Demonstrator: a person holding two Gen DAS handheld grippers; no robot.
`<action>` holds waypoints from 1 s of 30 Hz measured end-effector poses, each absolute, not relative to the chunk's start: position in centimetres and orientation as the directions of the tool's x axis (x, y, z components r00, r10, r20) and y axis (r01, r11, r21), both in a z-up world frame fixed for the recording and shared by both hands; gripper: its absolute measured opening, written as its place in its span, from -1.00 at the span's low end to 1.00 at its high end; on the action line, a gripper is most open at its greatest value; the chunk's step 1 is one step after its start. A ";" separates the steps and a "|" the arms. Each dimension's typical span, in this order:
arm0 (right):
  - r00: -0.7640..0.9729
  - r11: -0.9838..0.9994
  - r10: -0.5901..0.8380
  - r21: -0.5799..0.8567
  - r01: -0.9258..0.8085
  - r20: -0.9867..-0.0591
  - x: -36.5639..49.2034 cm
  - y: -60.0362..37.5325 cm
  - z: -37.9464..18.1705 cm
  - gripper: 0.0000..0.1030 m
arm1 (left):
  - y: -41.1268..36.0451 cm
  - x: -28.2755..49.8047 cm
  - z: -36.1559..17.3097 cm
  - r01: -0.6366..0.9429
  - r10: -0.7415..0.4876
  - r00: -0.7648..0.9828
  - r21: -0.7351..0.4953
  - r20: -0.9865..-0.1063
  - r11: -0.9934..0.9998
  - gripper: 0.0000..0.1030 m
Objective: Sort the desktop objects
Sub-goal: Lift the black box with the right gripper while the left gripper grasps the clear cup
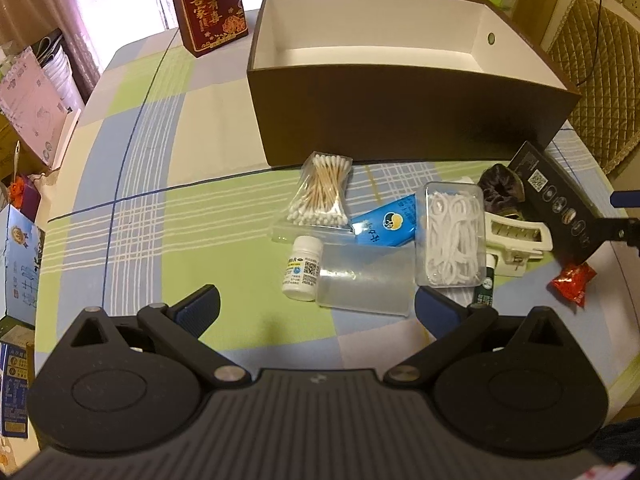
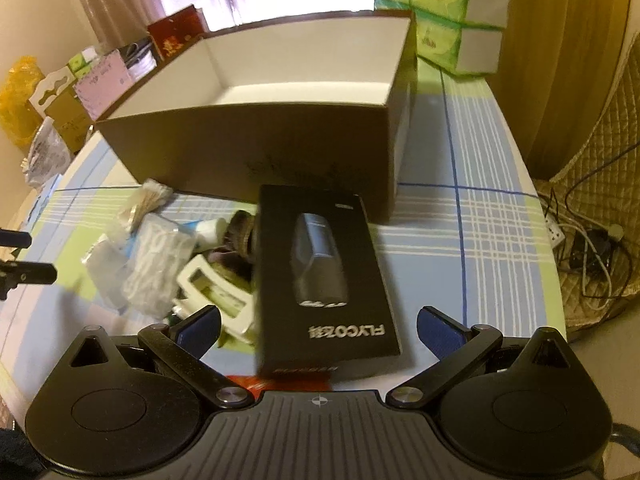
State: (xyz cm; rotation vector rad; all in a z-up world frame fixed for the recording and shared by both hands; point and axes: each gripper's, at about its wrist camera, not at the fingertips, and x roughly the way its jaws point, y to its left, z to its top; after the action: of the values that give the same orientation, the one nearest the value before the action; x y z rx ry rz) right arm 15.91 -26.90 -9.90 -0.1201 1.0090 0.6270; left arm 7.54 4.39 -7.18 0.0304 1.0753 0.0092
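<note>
You are at the start of a pick: your right gripper (image 2: 319, 320) hangs with its fingers spread wide on either side of the black shaver box (image 2: 320, 272), not touching it. The box lies near the right end of the clutter, just in front of the big brown box (image 2: 256, 148), whose white inside looks bare — that is likely where things should go. Judging from this, the next move calls for lowering a little, closing on the shaver box's long sides, then lifting it clear over the brown wall.

Your left gripper (image 1: 318, 304) is also released, holding nothing, and hovers above the checked tablecloth (image 1: 132, 208) in front of the small white pill bottle (image 1: 302, 268) and the clear plastic case (image 1: 366, 280).

Mind what crowds the shaver box: the white hair clip (image 2: 218, 292) sits just beside its left edge, and a dark scrunchie (image 2: 240, 236) seems tucked against it, so a careless lift may drag them. A red wrapper (image 1: 572, 282) lies near its nearer end.

Further left lie the cotton swab bag (image 1: 322, 192), a blue tube (image 1: 386, 222) and a clear tub of floss picks (image 1: 452, 236), with a green stick (image 1: 486, 288) beside it — all well apart from your right fingers.
</note>
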 end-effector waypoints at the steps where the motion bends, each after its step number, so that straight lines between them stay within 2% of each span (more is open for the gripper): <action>1: 0.371 0.820 0.433 0.188 -0.541 -0.821 16.3 -26.9 -10.2 0.97 | 4.4 7.7 -7.5 0.012 0.020 0.473 0.029 -0.881 0.999 0.98; 10: 0.350 0.807 0.461 0.222 -0.547 -0.815 18.3 -26.0 -11.6 0.96 | 5.5 8.7 -9.8 0.024 0.017 0.450 0.031 -0.893 0.999 0.92; 11: 0.350 0.804 0.465 0.222 -0.552 -0.813 18.4 -25.9 -11.6 0.88 | 5.7 8.9 -10.0 0.024 0.019 0.449 0.034 -0.893 0.999 0.92; 12: 0.354 0.800 0.467 0.216 -0.560 -0.810 18.5 -25.8 -11.7 0.61 | 5.8 9.0 -10.2 0.025 0.021 0.447 0.036 -0.894 0.999 0.88; 13: 0.343 0.792 0.472 0.220 -0.570 -0.812 18.7 -25.6 -11.7 0.58 | 6.0 9.2 -10.3 0.025 0.019 0.444 0.034 -0.896 0.999 0.84; 19: 0.353 0.795 0.451 0.190 -0.576 -0.820 18.5 -25.3 -11.7 0.54 | 5.7 9.4 -10.5 0.070 -0.042 0.445 -0.012 -0.895 0.997 0.69; 24: 0.359 0.825 0.415 0.180 -0.535 -0.836 18.0 -26.3 -11.4 0.54 | 4.0 9.4 -10.7 0.165 -0.122 0.457 -0.051 -0.881 0.985 0.67; 30: 0.373 0.854 0.376 0.160 -0.496 -0.848 17.0 -28.2 -10.8 0.54 | 2.9 10.3 -11.6 0.212 -0.136 0.456 -0.041 -0.880 0.976 0.63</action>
State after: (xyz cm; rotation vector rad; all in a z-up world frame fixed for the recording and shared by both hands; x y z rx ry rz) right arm 16.99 -28.16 -10.82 -0.1291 1.0492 0.5601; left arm 10.34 2.88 -11.60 0.0780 1.0768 -0.2145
